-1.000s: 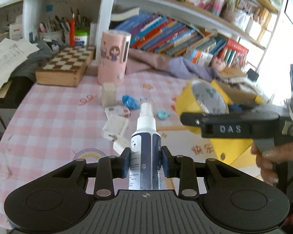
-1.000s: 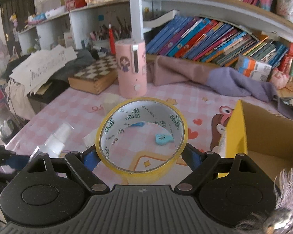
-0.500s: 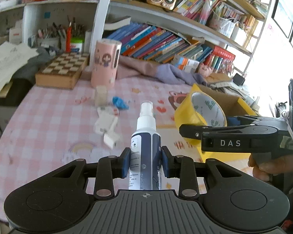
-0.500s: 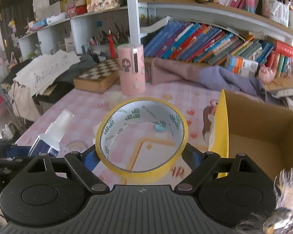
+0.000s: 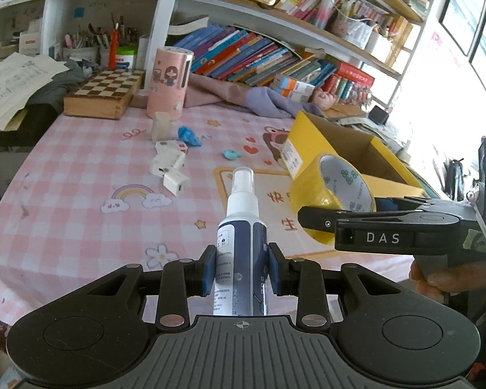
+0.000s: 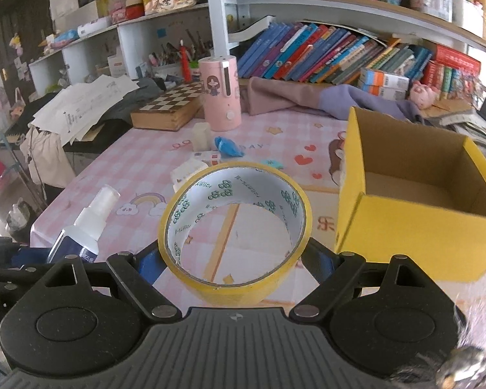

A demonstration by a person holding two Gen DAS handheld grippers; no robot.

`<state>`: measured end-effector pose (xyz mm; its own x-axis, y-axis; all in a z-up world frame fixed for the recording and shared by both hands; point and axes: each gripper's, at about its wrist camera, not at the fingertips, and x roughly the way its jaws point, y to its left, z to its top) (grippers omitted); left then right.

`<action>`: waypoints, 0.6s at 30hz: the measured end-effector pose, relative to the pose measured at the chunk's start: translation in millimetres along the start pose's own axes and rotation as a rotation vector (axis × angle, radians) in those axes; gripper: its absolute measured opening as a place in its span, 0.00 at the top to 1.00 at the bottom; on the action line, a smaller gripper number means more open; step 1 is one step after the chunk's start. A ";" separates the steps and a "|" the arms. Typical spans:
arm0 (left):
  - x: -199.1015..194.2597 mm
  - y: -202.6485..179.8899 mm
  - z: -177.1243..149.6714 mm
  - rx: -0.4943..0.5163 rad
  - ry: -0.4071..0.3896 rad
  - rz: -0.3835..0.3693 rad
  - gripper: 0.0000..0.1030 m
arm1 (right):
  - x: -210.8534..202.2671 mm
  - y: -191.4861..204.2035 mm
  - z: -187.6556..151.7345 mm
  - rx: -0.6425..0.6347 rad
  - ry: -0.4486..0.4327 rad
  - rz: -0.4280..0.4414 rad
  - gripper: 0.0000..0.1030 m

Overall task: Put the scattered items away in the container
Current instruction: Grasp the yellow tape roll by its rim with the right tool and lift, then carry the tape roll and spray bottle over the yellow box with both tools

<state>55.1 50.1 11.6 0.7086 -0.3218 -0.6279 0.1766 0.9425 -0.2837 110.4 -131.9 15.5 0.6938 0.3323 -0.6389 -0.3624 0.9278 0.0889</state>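
The left claw (image 5: 242,272) is clenched on the spray bottle (image 5: 242,246), which stands upright between its blue pads, nozzle up. The right claw (image 6: 235,261) grips the yellow tape roll (image 6: 235,227) across its outside, jaws spread wide to span it. Both loads hang in the air above the counter (image 5: 81,201).

Over the last second both claws have drawn back from the clutter and swung toward the box (image 6: 418,214). In the right view the box filled only the frame's edge a second ago; now its whole open top shows, just right of the tape. In the left view the small items have shrunk away and the box has come clear behind the tape (image 5: 332,194). This reads as the carry phase (pickup is done for both things), with the drop likely next; the tape sits nearer the box than the bottle.

The box is yellow outside, bare cardboard inside, and its visible floor looks empty, though the near wall hides part of it.

Farther back, still to be gathered: white blocks (image 5: 170,165), a pale tub (image 5: 161,125), a blue crumpled piece (image 5: 189,136) and a small blue bit (image 5: 231,154). Beyond them stands a pink canister (image 5: 169,82) (contents not visible).
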 end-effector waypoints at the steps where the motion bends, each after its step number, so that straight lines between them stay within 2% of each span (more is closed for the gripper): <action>1: -1.7 -2.0 -2.1 0.002 0.002 -0.005 0.70 | -4.3 -0.1 -3.6 0.007 -0.002 -0.006 0.16; 8: -9.7 -15.6 -17.9 0.028 0.019 -0.048 0.70 | -29.7 -4.3 -30.2 0.057 0.000 -0.043 0.16; 18: -7.9 -37.6 -23.6 0.084 0.035 -0.126 0.70 | -60.9 -22.4 -55.2 0.142 -0.010 -0.138 0.16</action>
<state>26.7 15.1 10.2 0.6531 -0.4397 -0.6165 0.3201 0.8981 -0.3014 41.9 -182.3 10.2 0.7370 0.2012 -0.6452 -0.1725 0.9791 0.1082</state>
